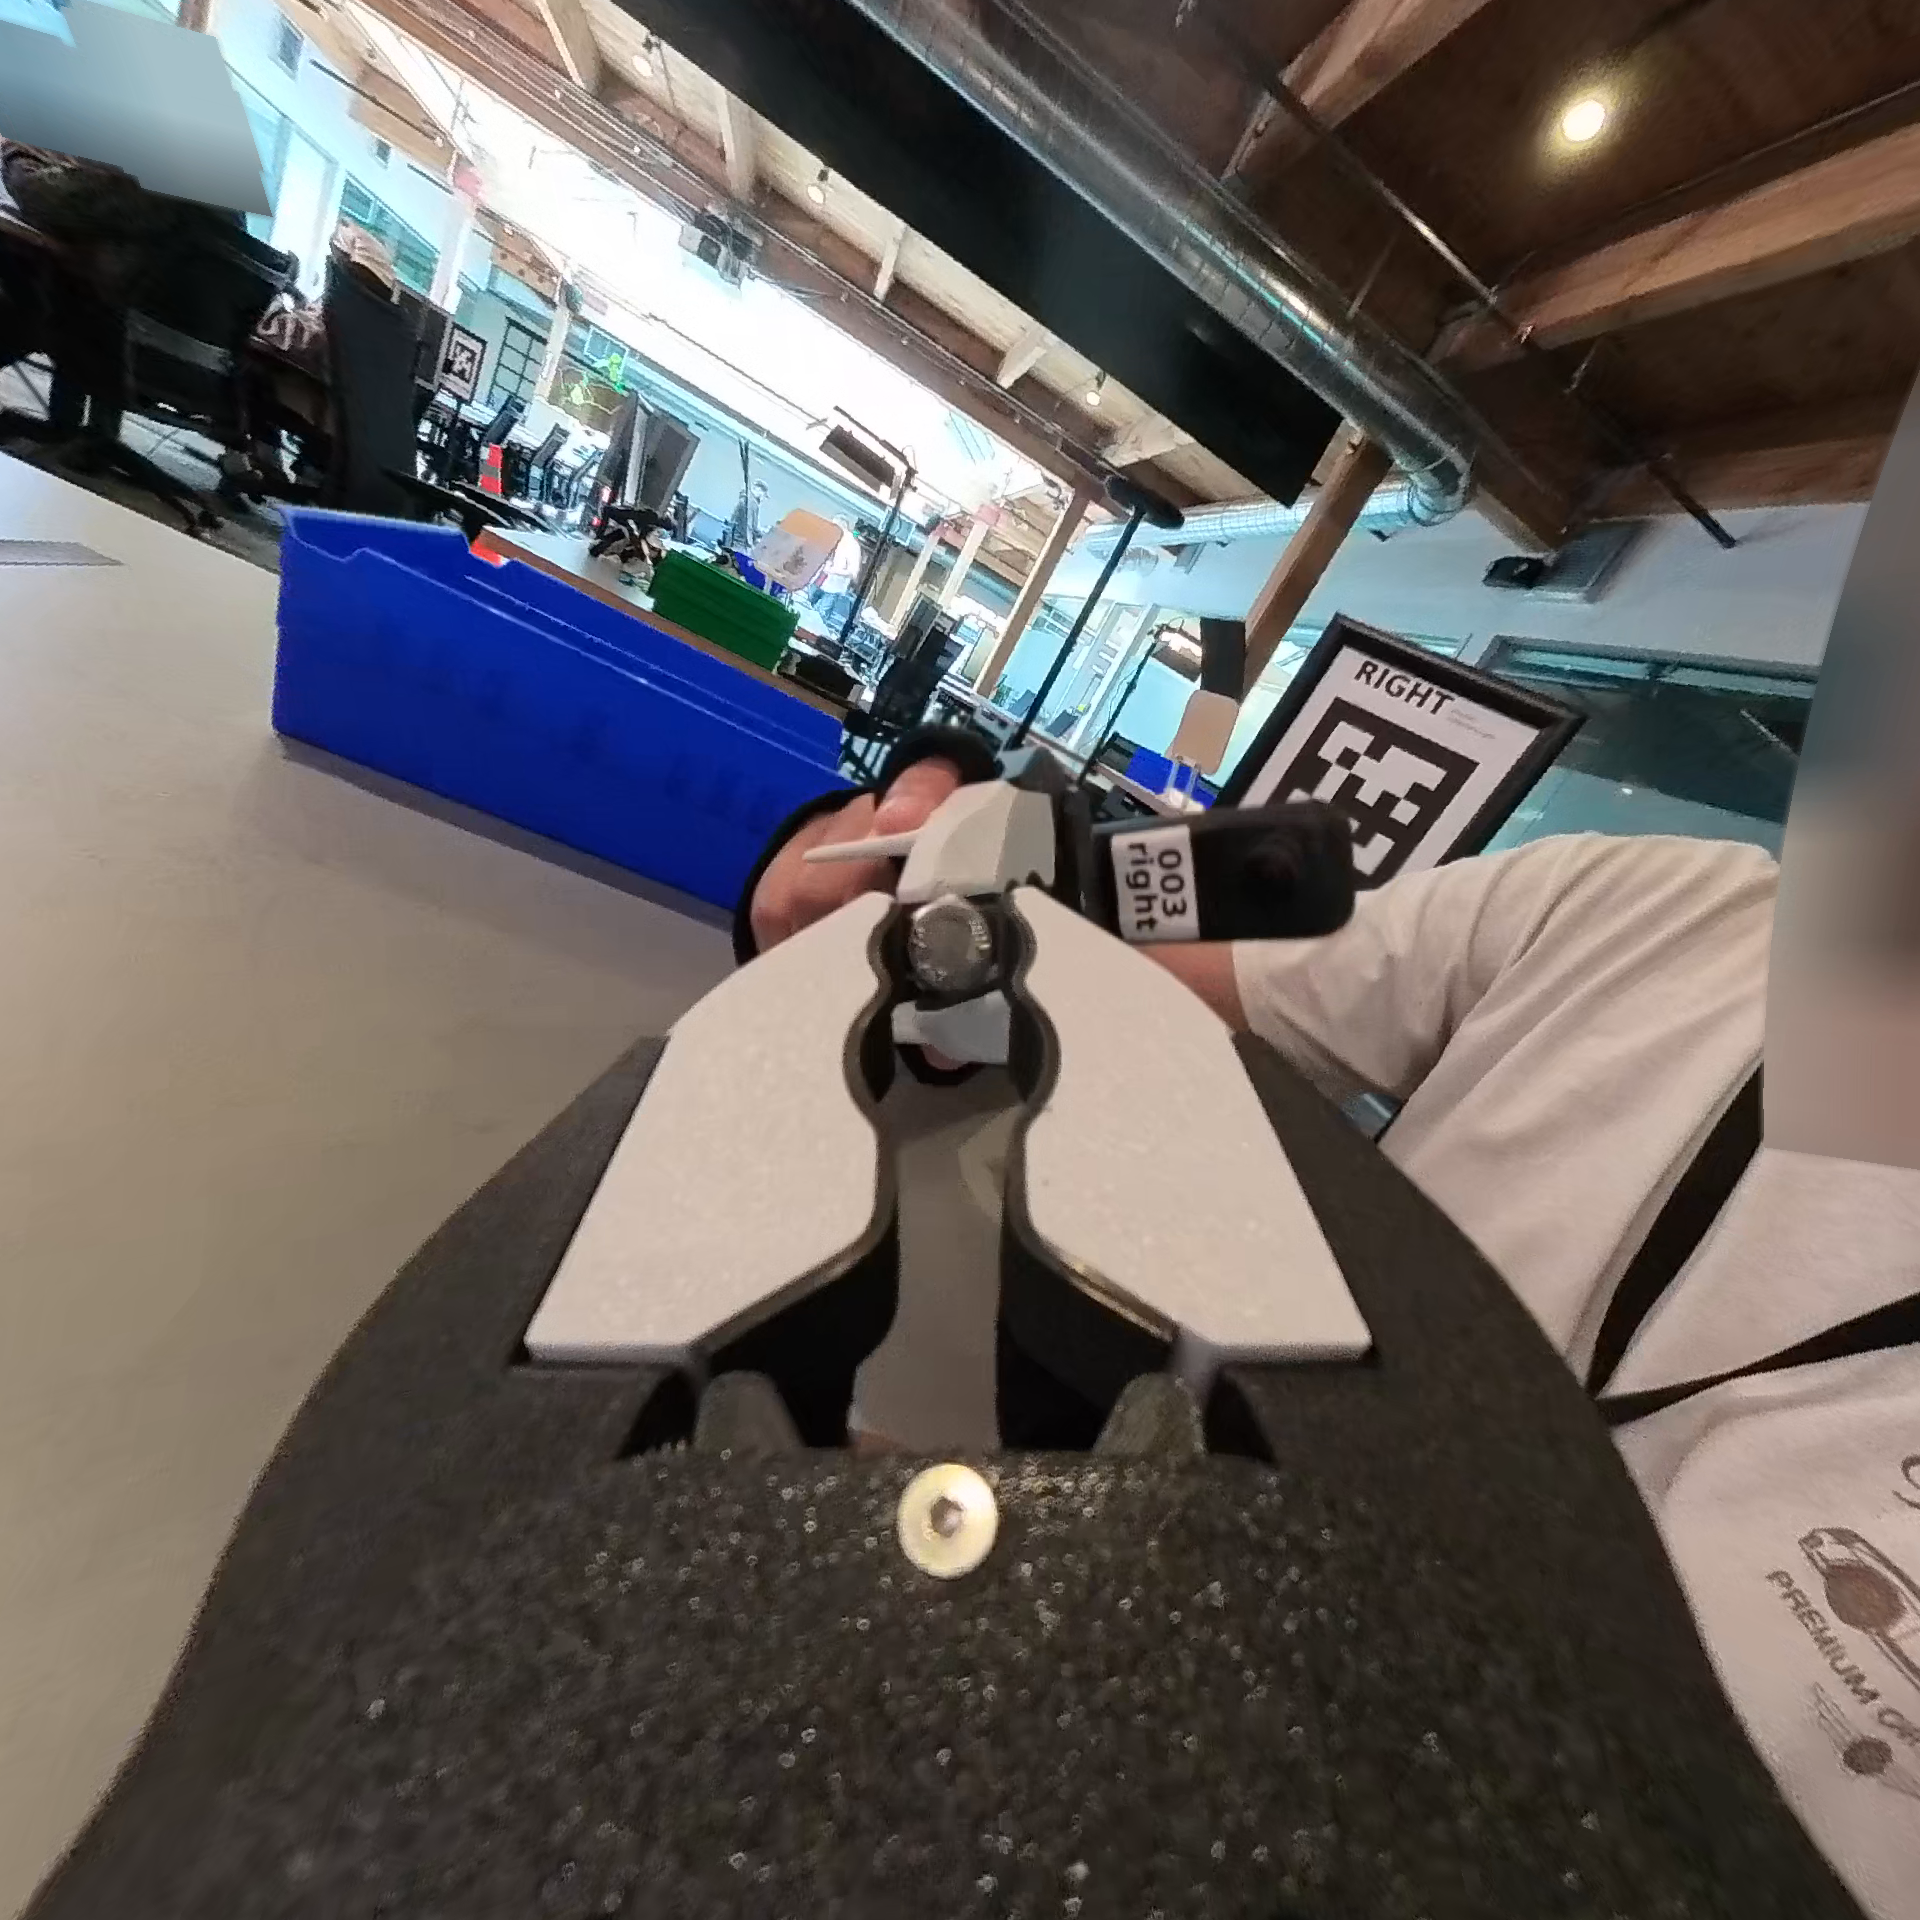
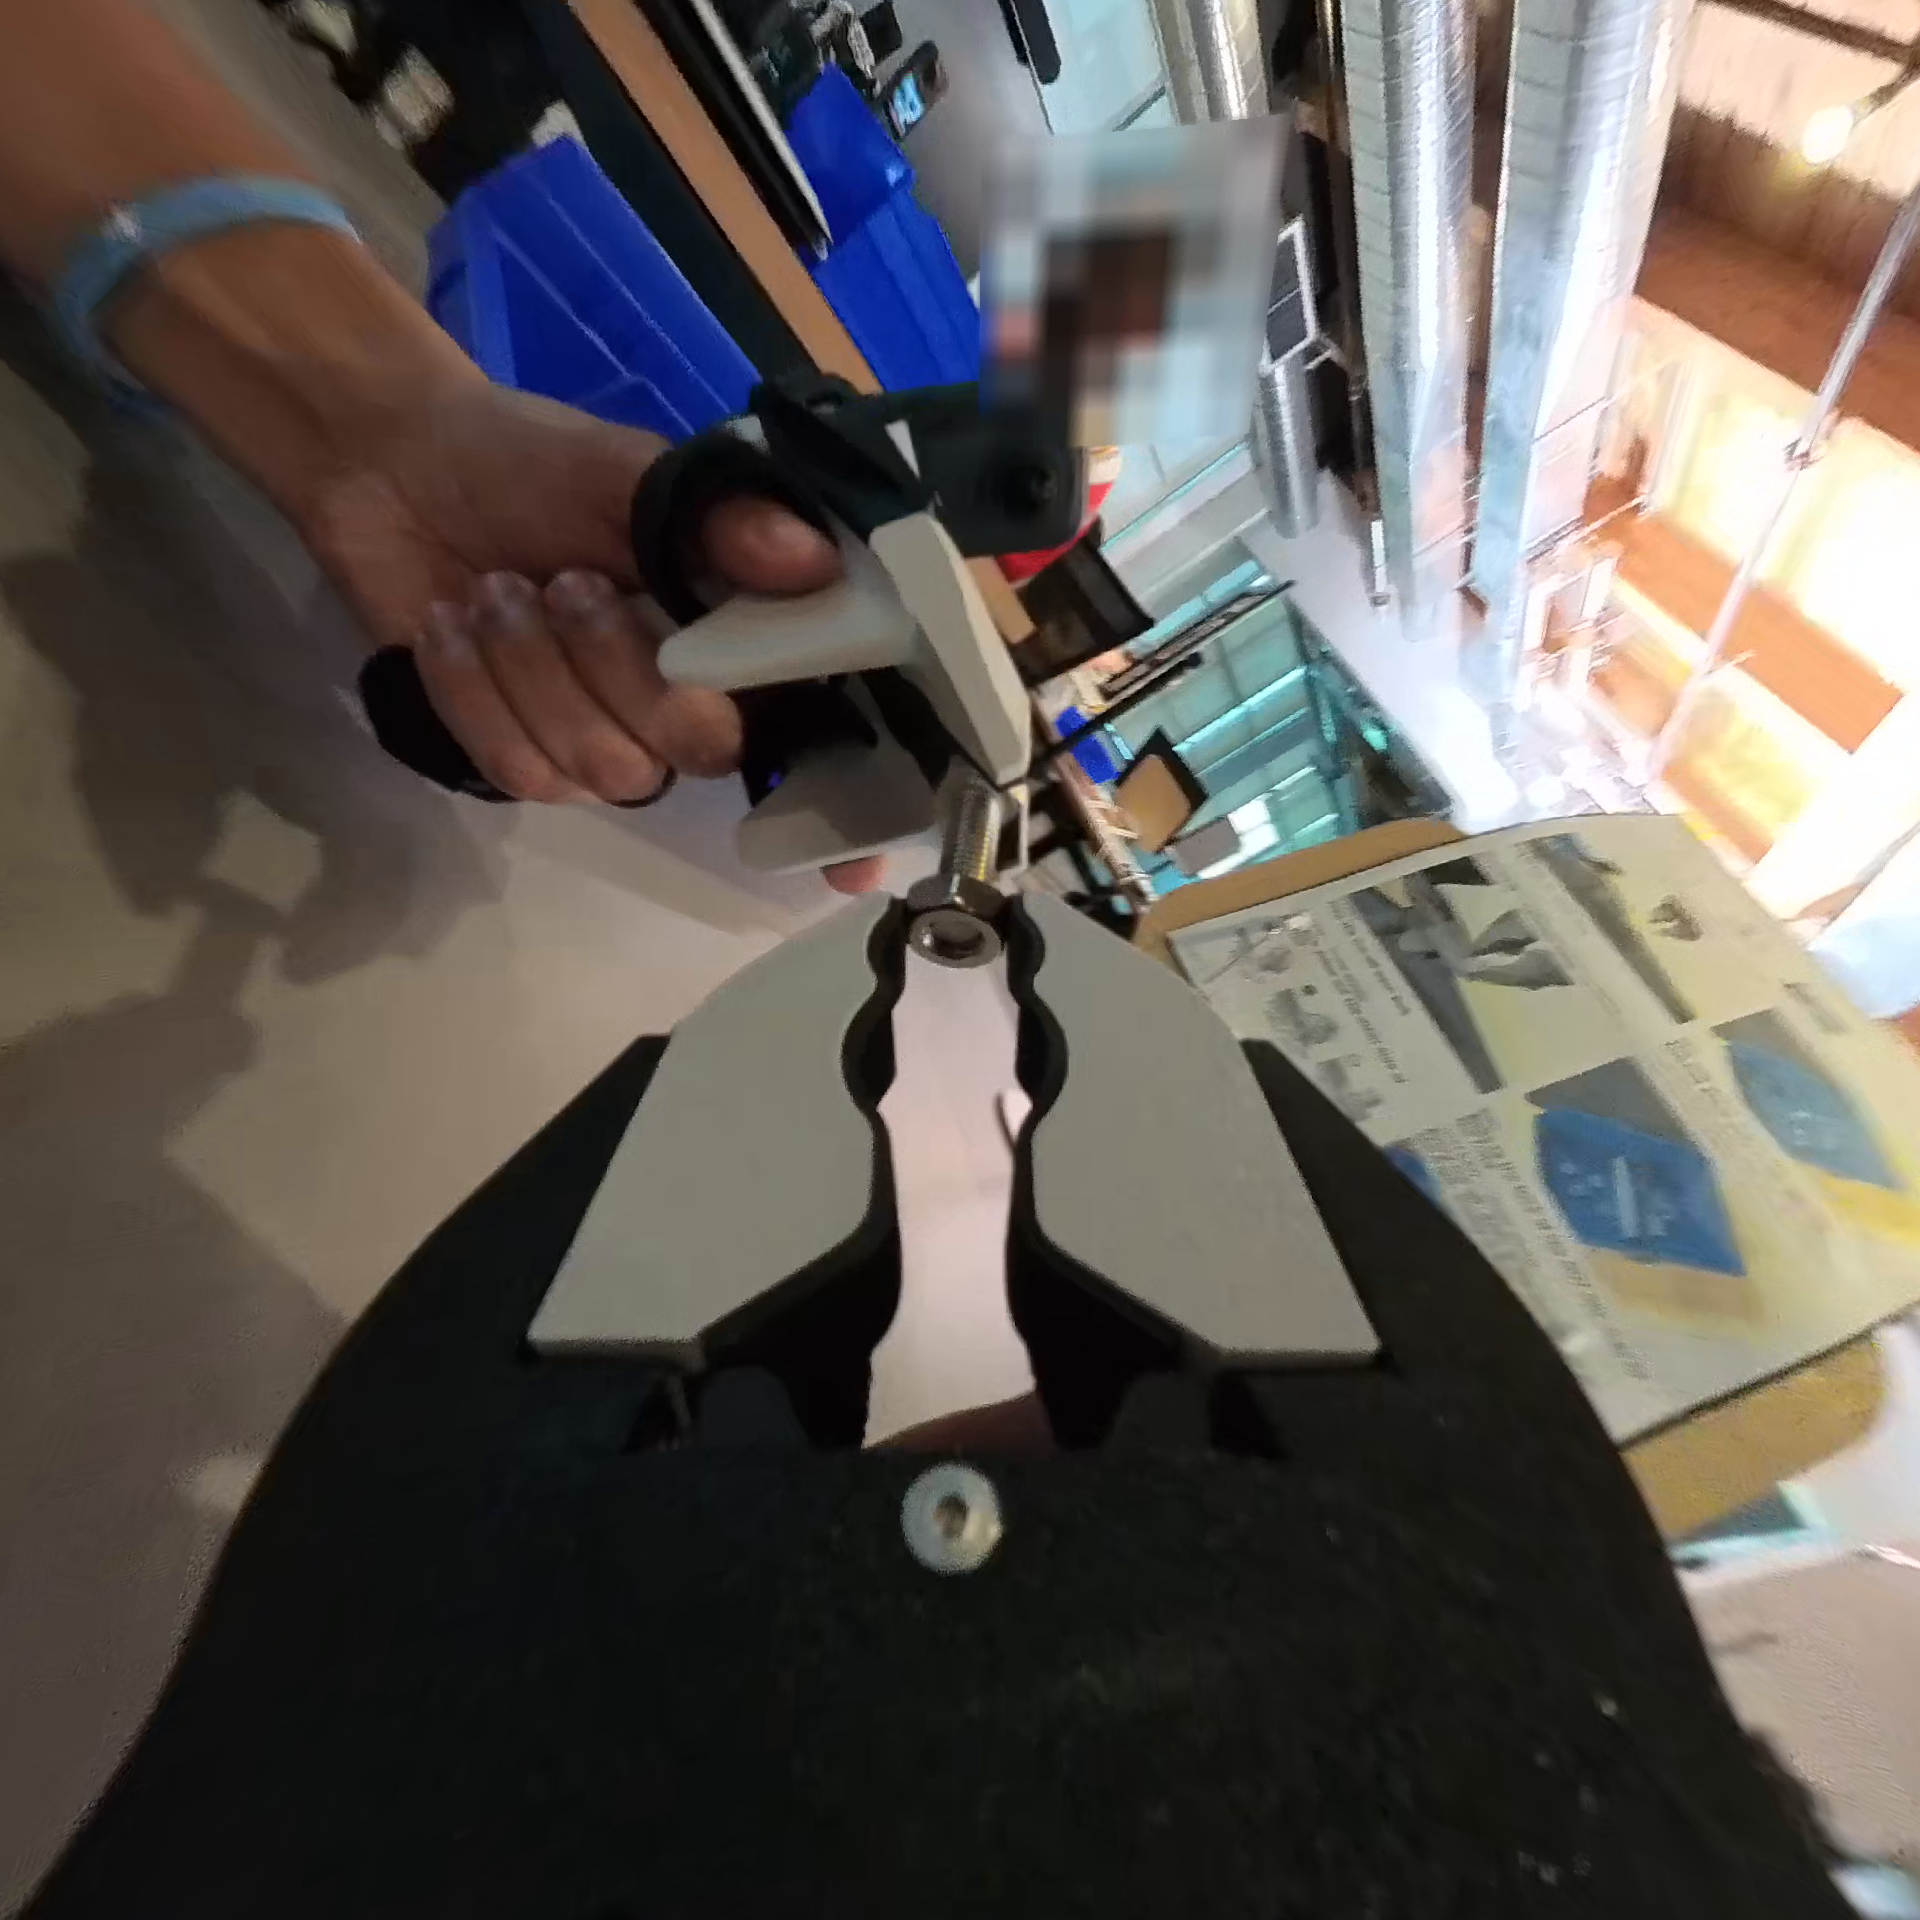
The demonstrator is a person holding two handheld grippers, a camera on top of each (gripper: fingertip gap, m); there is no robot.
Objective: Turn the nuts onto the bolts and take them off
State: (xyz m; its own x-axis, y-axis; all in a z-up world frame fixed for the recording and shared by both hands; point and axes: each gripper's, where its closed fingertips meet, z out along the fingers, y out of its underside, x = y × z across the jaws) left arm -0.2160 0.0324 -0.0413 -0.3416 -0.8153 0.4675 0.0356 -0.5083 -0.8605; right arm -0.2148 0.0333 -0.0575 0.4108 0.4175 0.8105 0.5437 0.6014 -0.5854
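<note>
- One bolt (image 1: pixel 948 945) and one nut (image 2: pixel 951 928) are visible, and two tongs.
- The left tongs (image 1: pixel 948 951) are clamped together on the head of the bolt, right at their tips.
- The right tongs (image 2: pixel 951 925) are closed on the nut; the threaded shaft of the bolt goes away from their tips into the left tongs.
- Both tongs are held in the air above a pale table (image 1: pixel 208 935), tip against tip.
- One blue bin (image 1: pixel 540 707) stands on the table beyond the left tongs, to their left side.
- One framed marker board (image 1: pixel 1392 748) stands behind the right tongs.
- The left view shows only the bolt head; the nut is hidden behind it.
- Only the right view shows the threads, the nut, and a printed sheet (image 2: pixel 1558 1091) to the right of its tips.
</note>
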